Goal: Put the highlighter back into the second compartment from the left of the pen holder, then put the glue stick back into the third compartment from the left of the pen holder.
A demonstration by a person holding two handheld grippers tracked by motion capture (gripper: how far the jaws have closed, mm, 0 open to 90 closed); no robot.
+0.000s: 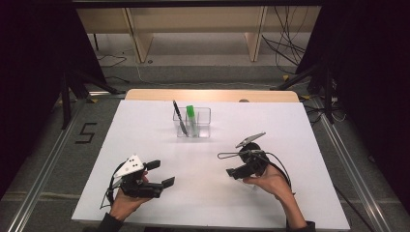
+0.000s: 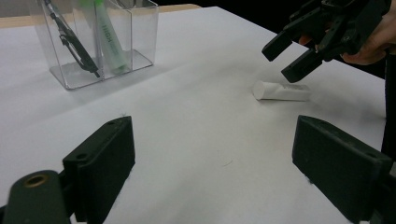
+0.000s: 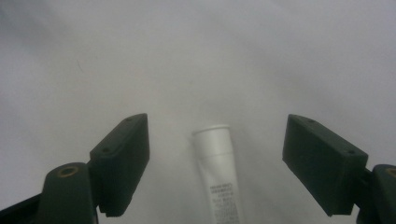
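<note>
A small white tube [image 2: 281, 91] lies on its side on the white table [image 1: 145, 135]. My right gripper [image 2: 286, 59] hovers just above the tube, open and holding nothing. In the right gripper view the tube [image 3: 218, 177] lies between the spread jaws of that gripper [image 3: 218, 128], its round end pointing away. My left gripper [image 1: 161, 173] rests low at the front left, open and empty, and it [image 2: 219, 158] faces the tube. A clear two-compartment holder [image 1: 203, 123] stands at mid-table with a black pen [image 1: 179, 118] and a green highlighter [image 1: 191, 118] in one compartment.
The holder's right compartment [image 2: 140, 32] has nothing in it. A wooden strip [image 1: 212, 94] runs along the table's far edge. Dark stands and cables flank the table on both sides.
</note>
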